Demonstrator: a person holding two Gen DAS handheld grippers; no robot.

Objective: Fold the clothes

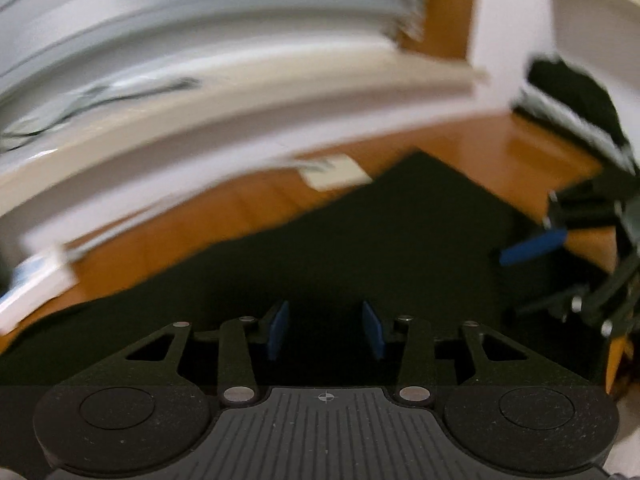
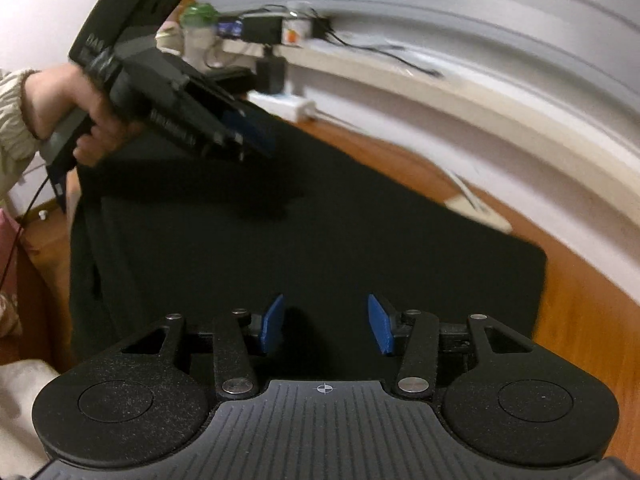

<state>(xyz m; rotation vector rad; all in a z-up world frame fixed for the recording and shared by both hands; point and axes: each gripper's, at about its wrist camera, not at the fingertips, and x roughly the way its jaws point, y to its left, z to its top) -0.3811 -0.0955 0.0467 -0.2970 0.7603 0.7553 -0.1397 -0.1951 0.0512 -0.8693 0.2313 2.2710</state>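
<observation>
Nearest in the right wrist view, the right gripper [image 2: 326, 322] has its blue pads spread wide with nothing between them, hovering over the near part of the cloth [image 2: 320, 240]. The left gripper [image 1: 326, 330] likewise stands wide and empty above the same dark cloth [image 1: 360, 248].

The cloth is one black garment, lying flat on the wooden table [image 2: 580, 312]. It shows a straight far edge and a rounded far right corner, and its left side hangs over the table edge. It looks like a tidy rectangle, which would fit either a piece already folded or one laid out flat for folding; the pictures do not settle which, nor what kind of garment it is.

By its look it is thin, soft and light: it will drape and slip rather than hold a shape, and it is not fragile. A corner or a hem would be the best place to pinch, both tongs taking matching corners so that the edge stays straight. Dark on dark, any layers are hard to read.

Beyond it lies a pale slip [image 2: 480, 212] on the table, then a shelf [image 2: 400, 68] with blurred cables and small things.

Count: one garment, two grippers, one hand [image 2: 100, 132] in view
</observation>
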